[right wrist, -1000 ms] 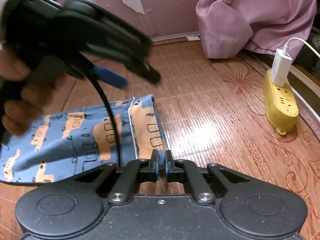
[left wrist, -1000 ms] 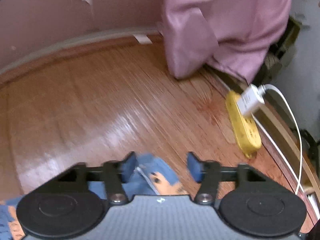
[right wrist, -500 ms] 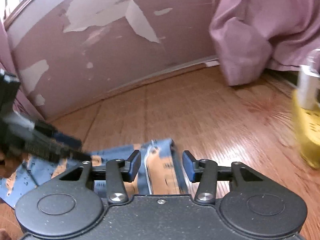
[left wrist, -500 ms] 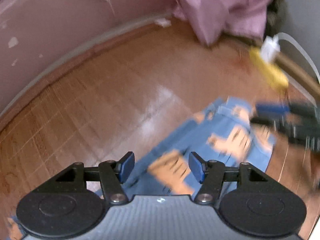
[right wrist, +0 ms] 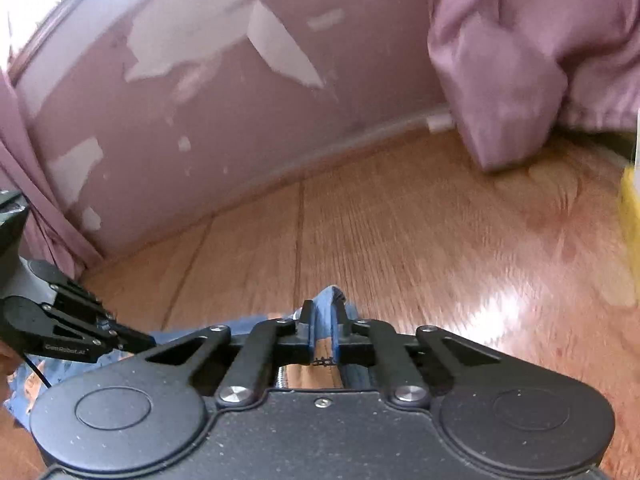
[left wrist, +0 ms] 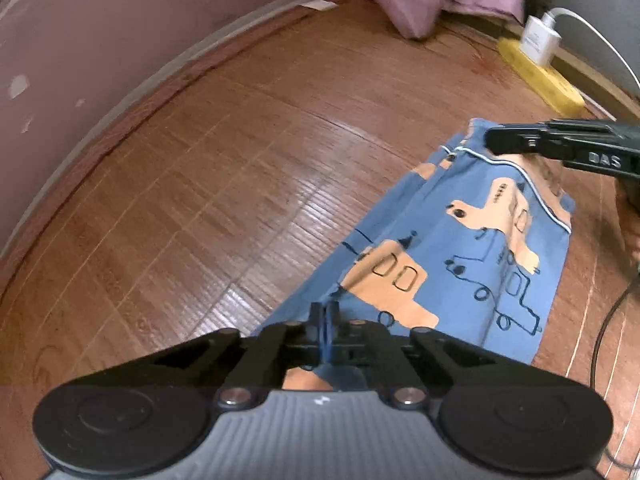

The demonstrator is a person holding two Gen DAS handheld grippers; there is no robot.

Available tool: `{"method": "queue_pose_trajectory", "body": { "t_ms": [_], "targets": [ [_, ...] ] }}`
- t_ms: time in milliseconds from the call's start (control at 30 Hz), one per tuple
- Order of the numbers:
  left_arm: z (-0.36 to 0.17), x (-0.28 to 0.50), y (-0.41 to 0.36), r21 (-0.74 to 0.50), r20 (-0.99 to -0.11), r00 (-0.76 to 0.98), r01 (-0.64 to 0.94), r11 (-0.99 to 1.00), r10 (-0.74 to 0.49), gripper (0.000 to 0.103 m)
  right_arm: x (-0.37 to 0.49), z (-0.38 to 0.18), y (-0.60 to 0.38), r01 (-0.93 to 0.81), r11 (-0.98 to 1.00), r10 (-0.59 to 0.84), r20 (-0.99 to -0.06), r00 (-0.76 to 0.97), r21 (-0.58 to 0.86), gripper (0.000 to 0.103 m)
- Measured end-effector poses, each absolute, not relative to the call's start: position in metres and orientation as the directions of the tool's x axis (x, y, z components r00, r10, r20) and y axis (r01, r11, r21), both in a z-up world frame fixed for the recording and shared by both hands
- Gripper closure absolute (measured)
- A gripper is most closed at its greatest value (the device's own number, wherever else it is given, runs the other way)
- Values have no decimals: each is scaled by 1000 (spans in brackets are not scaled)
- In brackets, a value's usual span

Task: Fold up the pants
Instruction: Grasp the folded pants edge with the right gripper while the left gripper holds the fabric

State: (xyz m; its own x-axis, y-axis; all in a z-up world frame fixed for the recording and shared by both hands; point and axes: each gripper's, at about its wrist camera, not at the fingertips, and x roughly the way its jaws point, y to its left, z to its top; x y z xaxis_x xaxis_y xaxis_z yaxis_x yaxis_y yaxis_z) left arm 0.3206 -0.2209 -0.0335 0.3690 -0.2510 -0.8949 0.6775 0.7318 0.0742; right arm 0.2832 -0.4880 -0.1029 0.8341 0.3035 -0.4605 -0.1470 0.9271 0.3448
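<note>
Blue pants [left wrist: 460, 256] printed with tan vehicles lie on the wooden floor [left wrist: 224, 184], waistband end toward the right of the left wrist view. My left gripper [left wrist: 325, 314] is shut on the near edge of the fabric. My right gripper [right wrist: 324, 312] is shut on a fold of the blue pants [right wrist: 329, 295], which sticks up between its pads. The right gripper [left wrist: 520, 140] also shows from the side at the waistband corner. The left gripper [right wrist: 120, 334] shows at the left edge of the right wrist view, over the cloth.
A yellow power strip [left wrist: 540, 76] with a white charger [left wrist: 540, 36] and cable lies by the right wall. A mauve cloth [right wrist: 532, 52] hangs to the floor at the back. A pink wall with peeling paint [right wrist: 240, 92] bounds the far side. A hand [left wrist: 632, 232] shows at the right.
Both grippers were open half a second ago and have now shut on the pants. The left one moved back along the cloth from the waistband end; the right one dropped onto the waistband corner.
</note>
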Motion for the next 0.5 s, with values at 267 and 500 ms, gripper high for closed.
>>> {"method": "queue_pose_trajectory", "body": {
  "t_ms": [267, 500],
  "targets": [
    [-24, 307, -214, 187, -818, 544, 560, 807, -188, 103, 290, -107, -457, -167, 982, 187, -442, 877, 85, 96],
    [-39, 307, -205, 168, -841, 499, 609, 775, -210, 90, 297, -109, -471, -96, 991, 130, -531, 837, 92, 86]
  ]
}}
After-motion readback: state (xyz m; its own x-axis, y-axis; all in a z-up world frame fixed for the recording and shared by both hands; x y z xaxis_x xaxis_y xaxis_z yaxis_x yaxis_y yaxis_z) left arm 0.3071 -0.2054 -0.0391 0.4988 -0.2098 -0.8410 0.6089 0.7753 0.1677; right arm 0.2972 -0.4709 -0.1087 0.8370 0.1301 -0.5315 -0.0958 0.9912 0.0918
